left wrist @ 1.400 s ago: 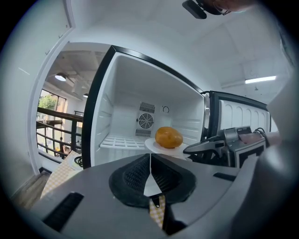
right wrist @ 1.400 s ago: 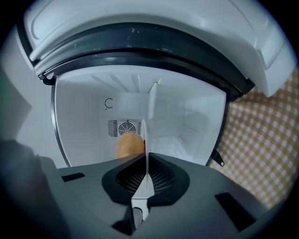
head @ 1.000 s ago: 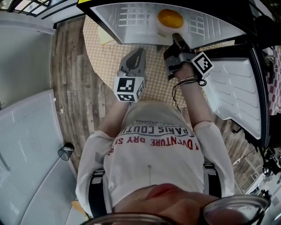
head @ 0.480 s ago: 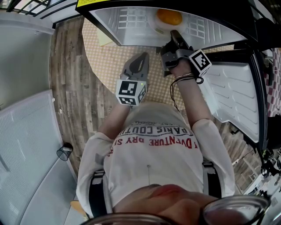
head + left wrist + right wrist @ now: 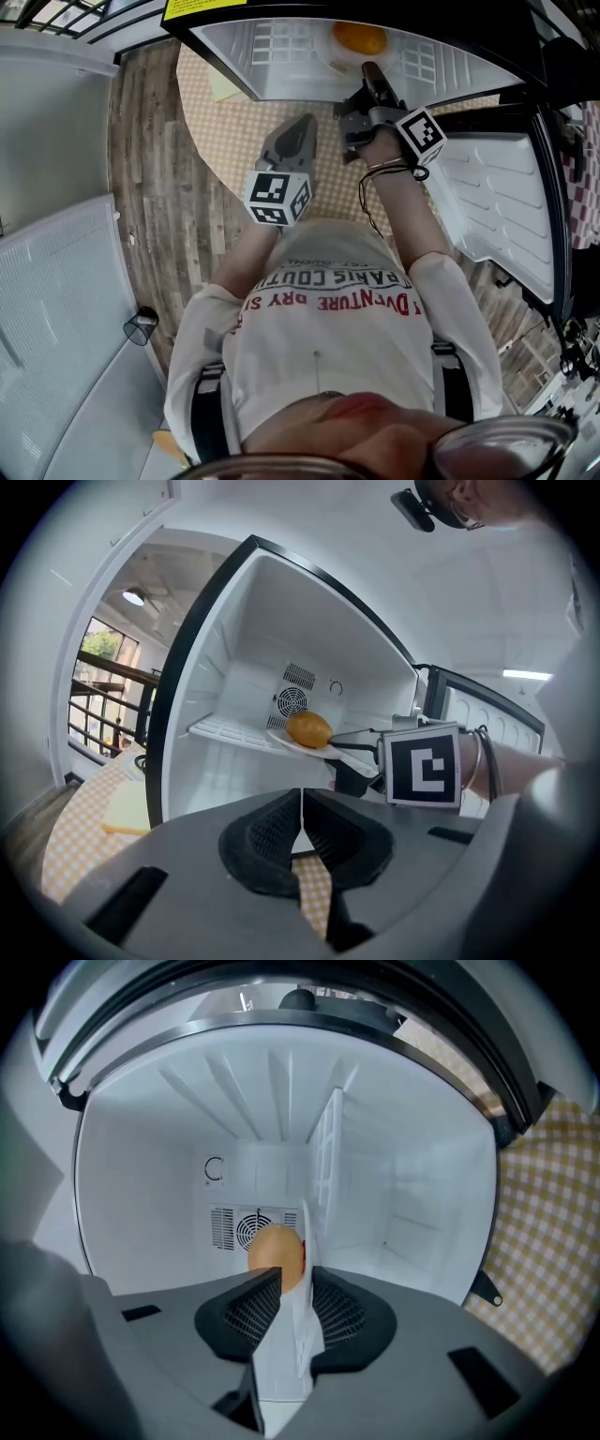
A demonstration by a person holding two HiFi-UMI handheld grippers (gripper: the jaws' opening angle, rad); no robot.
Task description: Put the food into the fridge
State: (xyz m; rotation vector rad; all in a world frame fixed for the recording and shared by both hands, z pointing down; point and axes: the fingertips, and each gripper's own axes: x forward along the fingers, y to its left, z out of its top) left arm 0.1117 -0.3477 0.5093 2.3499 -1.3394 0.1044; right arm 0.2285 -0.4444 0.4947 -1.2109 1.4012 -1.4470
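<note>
Nearly done: the plate (image 5: 323,751) of food (image 5: 308,729) is being left on the fridge shelf (image 5: 225,731), right gripper (image 5: 292,1283) just being opened around its rim; left gripper (image 5: 302,817) clenched, empty.

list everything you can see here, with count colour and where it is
fridge: 1, white inside, open
shelf: 1, white, inside fridge
plate: 1, white, on shelf
food: 1, orange-yellow, on plate
checked cloth: 1, yellow, below fridge's opening
floor: 1, wood, around cloth
left gripper: 1, grey, shut, empty
right gripper: 1, grey, jaws just opened, plate's rim between them
</note>
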